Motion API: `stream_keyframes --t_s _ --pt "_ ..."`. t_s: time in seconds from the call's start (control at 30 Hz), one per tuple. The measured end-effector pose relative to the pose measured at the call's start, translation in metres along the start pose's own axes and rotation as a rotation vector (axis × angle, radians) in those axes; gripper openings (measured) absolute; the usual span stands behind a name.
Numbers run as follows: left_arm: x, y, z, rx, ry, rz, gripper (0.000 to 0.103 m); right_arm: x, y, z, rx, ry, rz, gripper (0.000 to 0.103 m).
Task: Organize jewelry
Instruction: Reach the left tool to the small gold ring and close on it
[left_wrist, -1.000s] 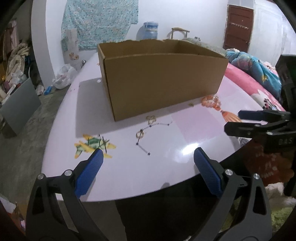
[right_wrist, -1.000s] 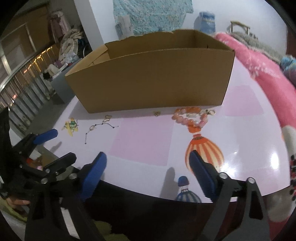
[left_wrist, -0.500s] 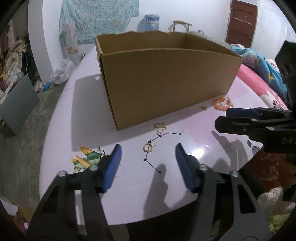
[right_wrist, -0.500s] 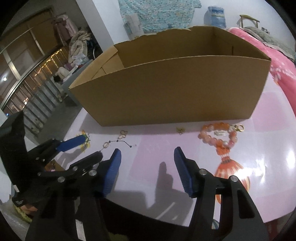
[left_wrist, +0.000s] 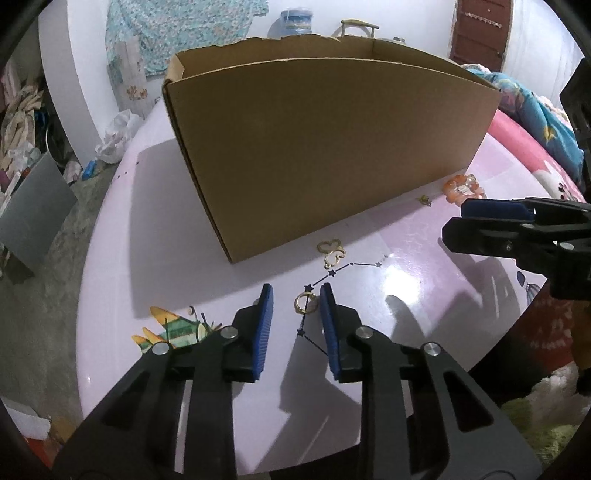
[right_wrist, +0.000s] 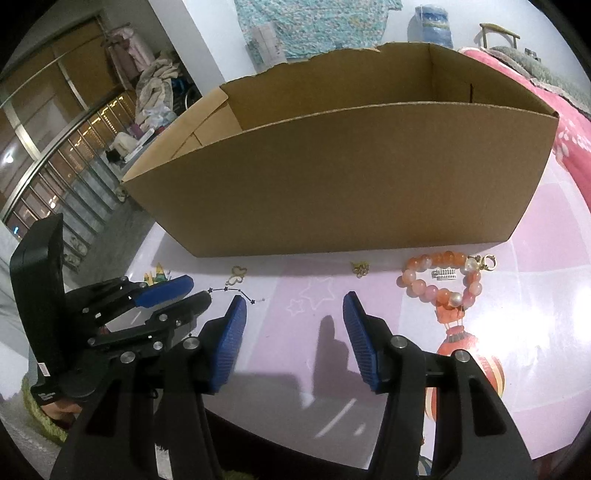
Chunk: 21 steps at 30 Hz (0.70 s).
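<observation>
Box (left_wrist: 332, 147) floor hidden — left claw (left_wrist: 295, 299) closing around gold ring (left_wrist: 304, 303).

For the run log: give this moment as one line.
left gripper: closing around ring, no grip yet | right gripper: closing, empty | bracelet: on table | box: open

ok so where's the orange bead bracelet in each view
Left wrist: the bead bracelet is far right, past the cardboard box's near corner.
Right wrist: it lies right of centre, below the box's front wall.
Shared landmark: the cardboard box.
</observation>
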<state>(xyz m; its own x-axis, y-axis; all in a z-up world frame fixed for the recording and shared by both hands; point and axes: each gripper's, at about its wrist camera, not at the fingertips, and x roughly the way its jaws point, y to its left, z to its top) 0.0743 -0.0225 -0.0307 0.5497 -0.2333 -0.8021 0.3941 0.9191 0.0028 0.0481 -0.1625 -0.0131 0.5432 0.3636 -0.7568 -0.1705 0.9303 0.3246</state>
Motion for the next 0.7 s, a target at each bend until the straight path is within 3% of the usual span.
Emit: stream_keyframes --t_s 0.13,0.7 --pt "-0.001 0.000 0.001 0.015 -0.004 -0.007 0.011 -0.002 0.001 -0.002 -0.001 -0.004 -0.001 0.053" --pt "-0.007 0.010 -0.009 -0.019 -0.017 -0.007 0.011 0.025 0.038 0.013 -0.139 -0.006 0.031 0.043"
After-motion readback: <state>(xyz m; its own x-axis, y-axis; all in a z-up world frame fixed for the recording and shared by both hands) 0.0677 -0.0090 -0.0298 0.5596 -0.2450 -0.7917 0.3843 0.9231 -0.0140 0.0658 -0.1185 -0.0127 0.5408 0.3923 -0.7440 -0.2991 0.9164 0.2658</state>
